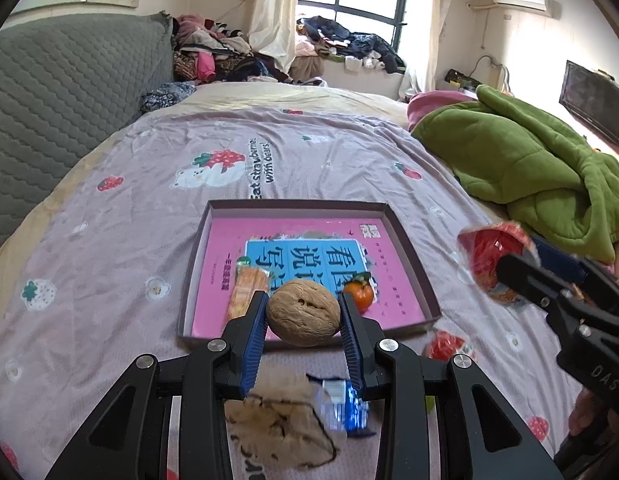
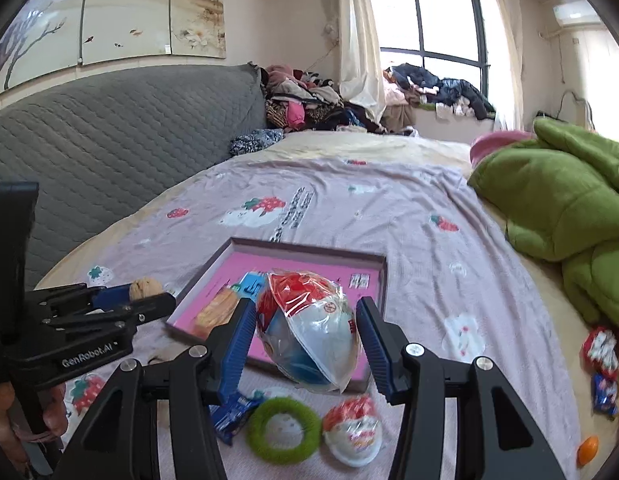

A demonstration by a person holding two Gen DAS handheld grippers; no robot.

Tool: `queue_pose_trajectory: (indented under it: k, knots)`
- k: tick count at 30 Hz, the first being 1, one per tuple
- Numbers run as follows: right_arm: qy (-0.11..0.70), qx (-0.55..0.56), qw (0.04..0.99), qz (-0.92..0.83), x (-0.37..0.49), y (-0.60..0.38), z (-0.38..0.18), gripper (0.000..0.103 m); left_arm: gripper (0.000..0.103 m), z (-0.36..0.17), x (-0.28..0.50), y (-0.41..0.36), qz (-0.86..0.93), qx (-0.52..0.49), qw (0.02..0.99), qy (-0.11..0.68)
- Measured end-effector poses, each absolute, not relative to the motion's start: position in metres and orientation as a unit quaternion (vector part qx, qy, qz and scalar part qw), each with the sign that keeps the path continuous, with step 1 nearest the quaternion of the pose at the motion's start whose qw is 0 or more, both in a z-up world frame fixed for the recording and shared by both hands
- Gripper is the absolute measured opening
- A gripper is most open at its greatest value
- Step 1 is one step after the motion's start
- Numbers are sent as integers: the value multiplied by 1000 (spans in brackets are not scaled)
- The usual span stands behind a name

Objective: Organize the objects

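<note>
My left gripper is shut on a brown walnut and holds it just above the near edge of a shallow box lined with a pink book. An orange mandarin and an orange snack bar lie in the box. My right gripper is shut on a plastic-wrapped red, white and blue egg-shaped toy over the near edge of the box. In the left wrist view that gripper is at the right with the toy.
On the strawberry bedsheet lie a green fuzzy ring, a smaller wrapped egg toy, a blue wrapper, snack packets and a mandarin. A green quilt lies at the right. A grey headboard stands at the left.
</note>
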State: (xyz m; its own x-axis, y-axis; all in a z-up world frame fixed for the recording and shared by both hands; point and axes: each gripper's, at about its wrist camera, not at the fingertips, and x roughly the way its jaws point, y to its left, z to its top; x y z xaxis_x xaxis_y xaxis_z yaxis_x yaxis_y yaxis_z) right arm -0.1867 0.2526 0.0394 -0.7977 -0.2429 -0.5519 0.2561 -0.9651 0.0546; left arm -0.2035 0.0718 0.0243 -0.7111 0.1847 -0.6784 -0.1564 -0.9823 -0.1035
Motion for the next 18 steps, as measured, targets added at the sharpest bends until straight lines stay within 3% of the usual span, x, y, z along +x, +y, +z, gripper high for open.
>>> queue_pose_trajectory:
  k: [18]
  knots:
    - [20,267,137,-954,-234,249,45,52,36,23,-268,77,923,-376,82,-22]
